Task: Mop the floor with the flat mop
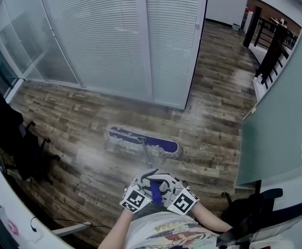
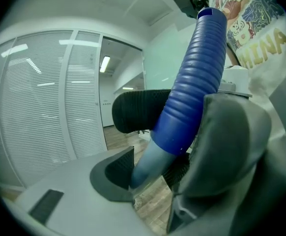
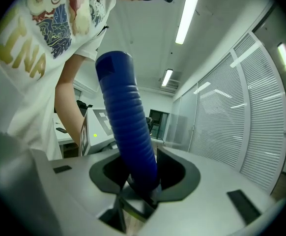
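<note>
The flat mop's purple and white fringed head [image 1: 143,142] lies on the wood floor ahead of me. Its thin pole [image 1: 147,157] rises back to a ribbed blue grip [image 1: 154,191] between both grippers. My left gripper [image 1: 140,190] and right gripper [image 1: 173,193] sit side by side, close to my body. Seen from the left gripper, the blue grip [image 2: 192,87] slants up between the jaws, which clamp it. From the right gripper, the same blue grip [image 3: 126,132] stands upright, pinched between the jaws.
White slatted blinds on a glass wall [image 1: 130,40] run behind the mop. A corridor [image 1: 221,71] opens at the right beside a frosted glass panel [image 1: 280,118]. Black office chairs [image 1: 16,144] stand at the left, another chair [image 1: 255,206] at the lower right.
</note>
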`<control>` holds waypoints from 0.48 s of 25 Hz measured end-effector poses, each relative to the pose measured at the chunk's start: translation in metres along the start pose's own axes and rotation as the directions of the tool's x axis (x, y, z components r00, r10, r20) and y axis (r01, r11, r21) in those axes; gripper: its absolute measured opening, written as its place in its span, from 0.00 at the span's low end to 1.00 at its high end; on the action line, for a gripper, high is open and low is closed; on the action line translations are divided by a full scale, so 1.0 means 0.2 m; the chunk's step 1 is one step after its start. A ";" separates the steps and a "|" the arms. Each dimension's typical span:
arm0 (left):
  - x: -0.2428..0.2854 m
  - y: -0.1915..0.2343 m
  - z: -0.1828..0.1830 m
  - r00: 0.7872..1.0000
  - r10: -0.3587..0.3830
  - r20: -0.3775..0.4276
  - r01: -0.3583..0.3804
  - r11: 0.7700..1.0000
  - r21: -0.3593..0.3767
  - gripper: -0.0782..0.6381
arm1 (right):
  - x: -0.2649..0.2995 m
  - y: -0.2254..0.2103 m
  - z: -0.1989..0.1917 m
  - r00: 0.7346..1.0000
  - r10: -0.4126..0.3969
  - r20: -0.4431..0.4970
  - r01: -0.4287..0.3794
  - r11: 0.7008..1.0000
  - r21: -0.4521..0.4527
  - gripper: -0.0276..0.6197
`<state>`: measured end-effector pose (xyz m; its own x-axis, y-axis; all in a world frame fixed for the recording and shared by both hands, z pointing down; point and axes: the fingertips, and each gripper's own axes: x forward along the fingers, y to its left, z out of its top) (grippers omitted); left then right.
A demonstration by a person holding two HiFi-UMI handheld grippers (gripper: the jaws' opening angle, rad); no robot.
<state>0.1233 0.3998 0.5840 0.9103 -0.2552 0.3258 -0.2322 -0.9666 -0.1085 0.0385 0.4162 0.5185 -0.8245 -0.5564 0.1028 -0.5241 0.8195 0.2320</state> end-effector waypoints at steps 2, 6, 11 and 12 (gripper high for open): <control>0.00 0.15 0.00 1.000 0.000 0.009 0.000 1.000 -0.011 0.30 | 0.11 -0.11 0.00 1.000 -0.001 -0.006 0.001 1.000 -0.002 0.25; 0.02 0.44 0.01 0.999 -0.010 0.031 0.010 1.000 0.003 0.30 | 0.30 -0.33 0.01 0.999 -0.041 0.002 0.041 0.999 -0.023 0.25; 0.07 0.67 0.02 0.998 -0.015 0.054 0.016 1.000 -0.007 0.30 | 0.45 -0.53 -0.01 0.999 -0.050 -0.004 0.050 0.998 -0.027 0.25; 0.07 0.72 0.02 0.998 -0.012 0.061 0.013 1.000 -0.006 0.30 | 0.48 -0.57 -0.01 0.999 -0.053 -0.001 0.053 0.998 -0.035 0.25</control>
<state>0.1046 0.2561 0.5687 0.9322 -0.2416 0.2694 -0.2229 -0.9698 -0.0986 0.0198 0.2704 0.5037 -0.7953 -0.5993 0.0914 -0.5593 0.7835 0.2707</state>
